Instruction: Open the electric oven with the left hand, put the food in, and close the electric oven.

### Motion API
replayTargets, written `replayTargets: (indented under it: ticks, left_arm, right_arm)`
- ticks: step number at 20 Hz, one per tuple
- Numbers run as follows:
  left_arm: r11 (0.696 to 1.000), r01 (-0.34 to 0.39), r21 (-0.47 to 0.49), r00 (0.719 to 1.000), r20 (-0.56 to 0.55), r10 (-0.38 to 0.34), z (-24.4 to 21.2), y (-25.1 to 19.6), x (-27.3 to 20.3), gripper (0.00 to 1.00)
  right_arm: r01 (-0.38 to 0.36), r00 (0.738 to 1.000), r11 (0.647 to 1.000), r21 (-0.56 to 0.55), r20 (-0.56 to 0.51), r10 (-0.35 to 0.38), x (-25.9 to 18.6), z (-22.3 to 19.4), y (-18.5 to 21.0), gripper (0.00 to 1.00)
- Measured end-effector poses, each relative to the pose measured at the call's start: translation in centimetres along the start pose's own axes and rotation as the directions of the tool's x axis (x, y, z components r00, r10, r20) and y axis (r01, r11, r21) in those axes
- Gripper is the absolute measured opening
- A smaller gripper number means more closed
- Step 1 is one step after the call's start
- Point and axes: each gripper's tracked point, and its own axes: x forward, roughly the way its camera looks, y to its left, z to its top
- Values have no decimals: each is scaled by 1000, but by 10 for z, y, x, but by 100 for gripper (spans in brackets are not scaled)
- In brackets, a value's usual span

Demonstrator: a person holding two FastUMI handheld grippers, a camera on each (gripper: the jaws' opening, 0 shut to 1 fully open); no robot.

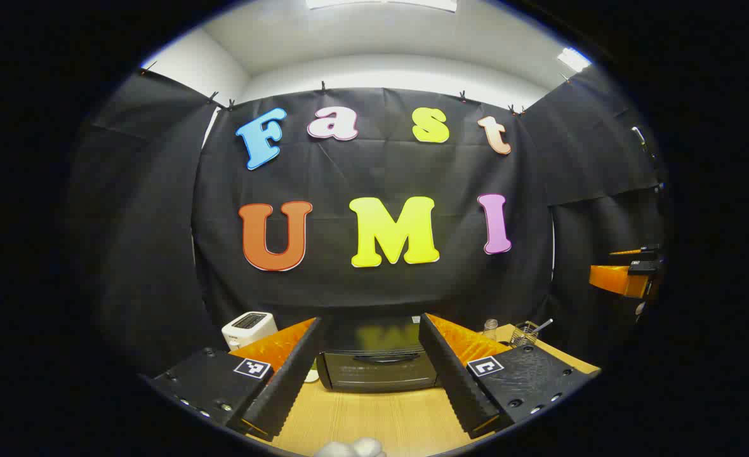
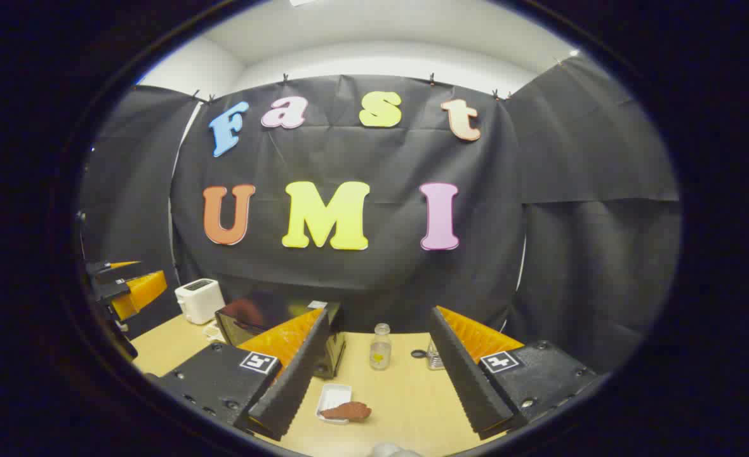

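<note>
The black electric oven [image 1: 377,362] stands on the wooden table with its door shut, straight ahead between the fingers of my left gripper [image 1: 369,330], which is open and some way short of it. In the right gripper view the oven [image 2: 266,324] sits at the left, partly behind my left finger. A brown piece of food [image 2: 347,411] lies on a small white tray [image 2: 333,400] on the table, between the fingers of my right gripper [image 2: 377,317], which is open and above it. The other gripper [image 2: 127,289] shows at the far left edge.
A white toaster [image 1: 249,328] stands left of the oven. A small glass jar [image 2: 380,346] and a wire basket with utensils [image 1: 527,332] sit right of the oven. The wooden table [image 1: 374,419] stretches in front. Black cloth walls close the booth.
</note>
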Motion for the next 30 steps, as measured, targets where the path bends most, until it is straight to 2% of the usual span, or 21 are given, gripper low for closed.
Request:
replayTargets:
  ticks: [2,3,5,6,11,12,15,16,18,20,25,28,29,30]
  left_arm:
    - [1000,25,1,1000,-2,-25,0,-6,4,96]
    - [999,32,0,999,2,-32,0,-6,4,96]
    - [999,44,2,999,1,-44,0,-7,4,96]
    - [999,46,5,999,2,-46,-1,-6,4,96]
    - [999,33,13,999,9,-33,-8,-1,6,96]
    - [999,41,15,999,3,-41,-13,-3,10,96]
    - [998,58,17,998,-1,-58,-22,-8,28,96]
    - [998,57,14,998,0,-58,-27,-9,36,96]
    - [998,61,8,998,-1,-61,-35,-13,57,96]
    - [998,60,7,998,-20,-60,-52,-15,83,96]
    - [997,73,-27,989,-127,-76,-114,-29,150,96]
    - [997,69,-33,976,-206,-74,-151,-30,177,96]
    - [997,71,-34,973,-219,-77,-160,-33,182,96]
    - [997,68,-27,969,-236,-72,-169,-32,188,97]
  right_arm:
    - [7,1000,1000,4,3,-7,-3,-1,2,100]
    - [11,1000,1000,4,4,-11,-5,-1,2,96]
    - [16,1000,1000,5,0,-16,-7,-3,3,100]
    - [18,1000,1000,2,-1,-18,-8,-4,4,96]
    - [25,999,1000,-1,-24,-25,-12,-12,5,100]
    - [32,999,999,1,-25,-32,-13,-12,3,96]
    - [50,997,999,-12,-50,-50,-17,-17,-1,96]
    - [61,996,998,-19,-58,-62,-20,-16,-4,100]
    - [82,994,996,-26,-75,-84,-27,-17,-8,96]
    - [96,992,995,-11,-86,-96,-35,-16,-10,100]
    - [150,982,989,0,-118,-149,-51,-23,-31,100]
    - [189,970,982,-17,-150,-189,-59,-31,-47,100]
    - [200,967,980,-24,-158,-201,-62,-34,-51,96]
    - [212,963,977,-29,-167,-214,-64,-37,-56,100]
